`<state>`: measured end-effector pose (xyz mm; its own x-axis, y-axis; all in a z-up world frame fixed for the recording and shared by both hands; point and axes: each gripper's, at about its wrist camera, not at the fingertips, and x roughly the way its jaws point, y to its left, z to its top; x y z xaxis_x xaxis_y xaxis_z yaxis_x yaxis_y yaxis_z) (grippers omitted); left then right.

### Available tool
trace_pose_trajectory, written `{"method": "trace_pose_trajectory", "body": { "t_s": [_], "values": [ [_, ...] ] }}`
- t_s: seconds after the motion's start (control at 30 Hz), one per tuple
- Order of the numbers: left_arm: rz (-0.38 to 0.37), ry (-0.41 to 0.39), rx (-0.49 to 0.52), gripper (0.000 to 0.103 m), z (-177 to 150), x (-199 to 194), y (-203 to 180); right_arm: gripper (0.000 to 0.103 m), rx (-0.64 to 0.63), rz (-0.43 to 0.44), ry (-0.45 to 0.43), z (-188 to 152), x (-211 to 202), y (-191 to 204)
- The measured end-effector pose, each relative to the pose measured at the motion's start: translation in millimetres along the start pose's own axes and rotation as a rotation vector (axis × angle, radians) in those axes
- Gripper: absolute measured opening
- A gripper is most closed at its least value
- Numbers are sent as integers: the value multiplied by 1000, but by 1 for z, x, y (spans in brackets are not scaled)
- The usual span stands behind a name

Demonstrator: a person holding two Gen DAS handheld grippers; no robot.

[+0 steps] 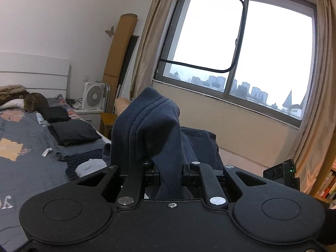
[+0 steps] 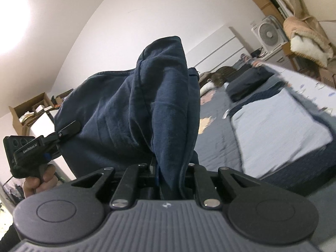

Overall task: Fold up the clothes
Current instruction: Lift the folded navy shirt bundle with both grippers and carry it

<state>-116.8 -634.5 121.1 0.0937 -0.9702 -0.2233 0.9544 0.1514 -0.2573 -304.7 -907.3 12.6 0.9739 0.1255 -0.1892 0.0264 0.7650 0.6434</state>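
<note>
Both jaws pinch the navy garment (image 1: 151,126) (bunched upward) above the bed (image 1: 25,159).

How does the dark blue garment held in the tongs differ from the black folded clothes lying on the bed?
The dark blue fabric garment hangs bunched and unfolded; the black folded clothes lie in a flat, neat stack. The garment is lifted off the grey patterned bed and pinched by the left tongs and right tongs; the black stack rests on the bed, untouched. Both are dark, soft textiles.
</note>
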Motion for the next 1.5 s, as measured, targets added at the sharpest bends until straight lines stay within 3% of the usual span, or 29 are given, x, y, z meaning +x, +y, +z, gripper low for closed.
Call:
{"method": "trace_pose_trajectory", "body": {
  "t_s": [0.27, 0.6, 0.73, 0.9, 0.97, 1.03, 1.1, 1.17, 1.33, 1.4, 1.5],
  "values": [
    [-13, 18, -47, 13, 4, 81, 30, 12, -12, -49, 48, 55, 15, -58],
    [-8, 54, -181, 13, 0, 206, 123, 12, -9, -106, 195, 136, 87, -148],
    [35, 104, -240, 13, -18, 251, 167, 12, 39, -121, 294, 152, 130, -192],
    [114, 207, -308, 14, -47, 301, 222, 12, 67, -171, 409, 142, 188, -243],
    [183, 231, -328, 19, -60, 315, 240, 16, 76, -194, 440, 137, 209, -260],
    [250, 247, -332, 32, -71, 319, 250, 22, 91, -217, 460, 133, 227, -278],
    [295, 254, -349, 49, -78, 311, 259, 37, 98, -248, 480, 132, 235, -289],
    [323, 241, -352, 56, -81, 296, 264, 46, 91, -263, 453, 135, 227, -292],
    [441, 193, -306, 70, -79, 242, 253, 53, 36, -328, 325, 151, 181, -285],
    [445, 154, -299, 70, -80, 221, 237, 54, -2, -326, 232, 150, 154, -273],
    [326, 102, -328, 70, -88, 202, 198, 54, -23, -239, 208, 134, 138, -257]
  ]
}}
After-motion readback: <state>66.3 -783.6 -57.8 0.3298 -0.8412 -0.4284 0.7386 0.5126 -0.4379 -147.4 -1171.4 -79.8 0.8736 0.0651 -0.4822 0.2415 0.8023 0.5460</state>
